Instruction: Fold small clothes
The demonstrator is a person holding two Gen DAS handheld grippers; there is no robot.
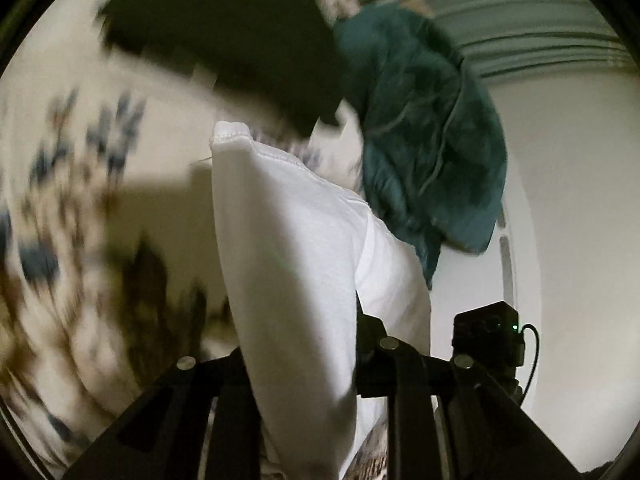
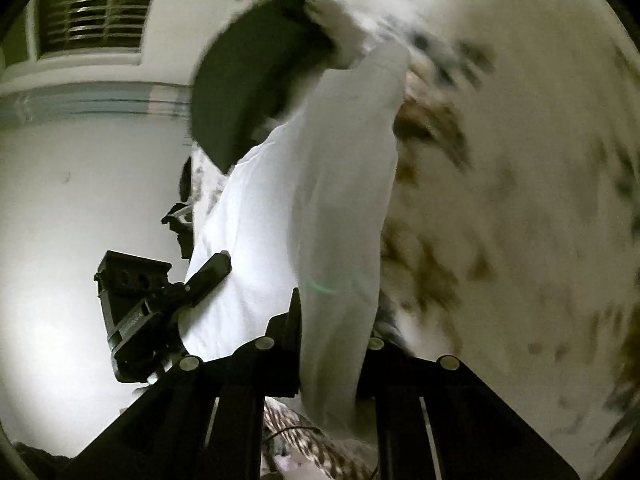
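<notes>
A white garment [image 1: 296, 248] hangs stretched between my two grippers, lifted off the patterned bedspread [image 1: 72, 184]. My left gripper [image 1: 316, 344] is shut on one part of it, with the cloth draped over the jaws. My right gripper [image 2: 332, 344] is shut on another part of the same white garment [image 2: 320, 208]. The left gripper also shows in the right wrist view [image 2: 200, 280], pinching the cloth's edge. The right gripper's body [image 1: 488, 340] shows at lower right in the left wrist view. Both views are blurred by motion.
A dark green garment [image 1: 424, 136] and a black garment [image 1: 224, 32] lie on the bed beyond. The black garment [image 2: 248, 88] also shows in the right wrist view. A white wall [image 2: 88, 184] with a louvred vent [image 2: 92, 16] is behind.
</notes>
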